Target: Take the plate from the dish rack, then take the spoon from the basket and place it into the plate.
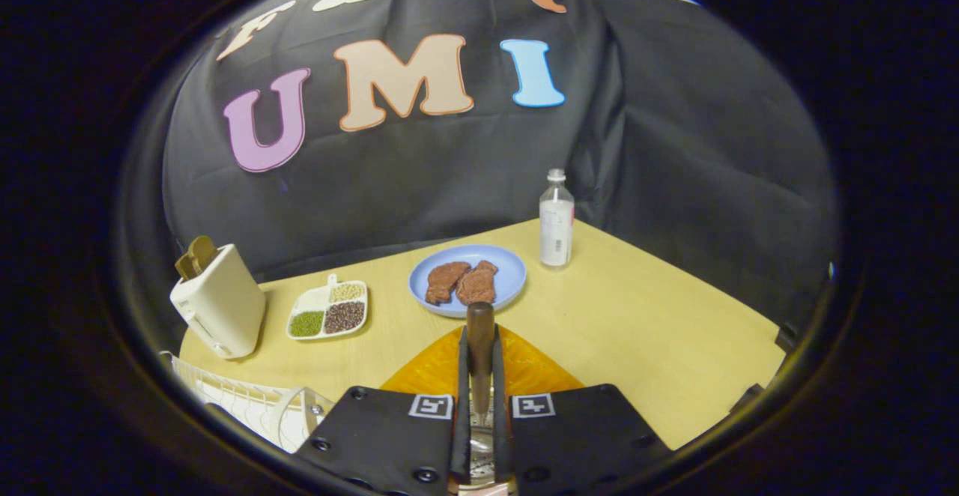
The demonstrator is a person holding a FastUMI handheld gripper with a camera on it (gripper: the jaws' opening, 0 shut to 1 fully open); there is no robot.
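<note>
The gripper [480, 376] is closed tight on a spoon [480, 354], both fingers [462, 376] pressing its brown wooden handle, which sticks up and forward between them; the metal bowl end shows low between the finger bases. Directly beneath and just ahead lies an orange plate [434, 369] on the pale wooden table [644, 331]. Beyond it sits a blue plate [509, 271] carrying two brown meat pieces [461, 282]. A clear bottle [557, 220] stands right of that. To the left rest a divided tray of grains [330, 309] and a cream toaster [219, 303]. The white dish rack [247, 406] sits beside the left finger.
</note>
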